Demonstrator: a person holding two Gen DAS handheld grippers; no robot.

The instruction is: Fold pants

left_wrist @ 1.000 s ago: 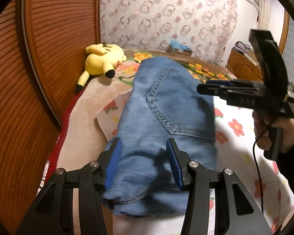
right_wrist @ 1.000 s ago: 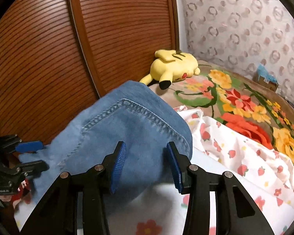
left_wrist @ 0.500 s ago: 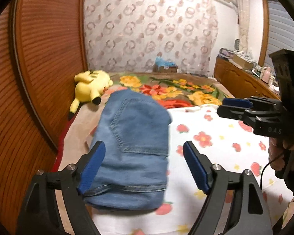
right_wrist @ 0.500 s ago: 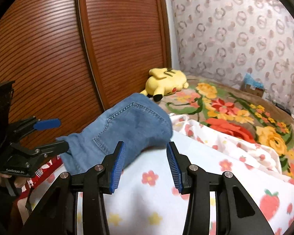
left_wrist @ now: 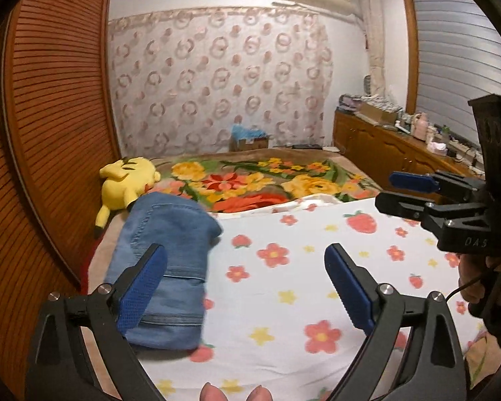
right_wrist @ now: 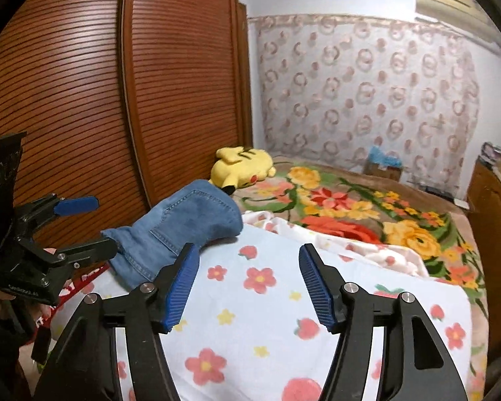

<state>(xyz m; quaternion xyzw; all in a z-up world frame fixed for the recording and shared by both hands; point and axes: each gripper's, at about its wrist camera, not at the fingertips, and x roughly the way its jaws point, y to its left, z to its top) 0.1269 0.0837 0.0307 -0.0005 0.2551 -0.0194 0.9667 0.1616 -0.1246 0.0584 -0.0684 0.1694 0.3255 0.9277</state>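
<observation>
Folded pants (left_wrist: 170,267), blue denim, lie in a compact bundle at the left edge of the bed, on the white flower-print sheet (left_wrist: 284,300), back pocket stitching facing up. Far end of the bundle sits near a yellow plush toy (left_wrist: 125,180), which rests on the flowered blanket (left_wrist: 250,180) against the slatted wooden wardrobe doors (left_wrist: 50,133).

Left gripper (left_wrist: 245,290): jaws wide and opening, nothing between the blue pads; the left pad overlaps the pants in view, but contact cannot be told. In the right wrist view this gripper (right_wrist: 83,227) sits at frame left, just beside the near end of the pants (right_wrist: 177,227).

Right gripper (right_wrist: 248,284): jaws apart and opening, only sheet (right_wrist: 267,317) visible between them, clear of the denim. From the left wrist view it (left_wrist: 407,190) hangs over the right side of the bed, a hand (left_wrist: 477,280) on its handle.

Wooden cabinet (left_wrist: 384,153) with clutter along the right wall.
</observation>
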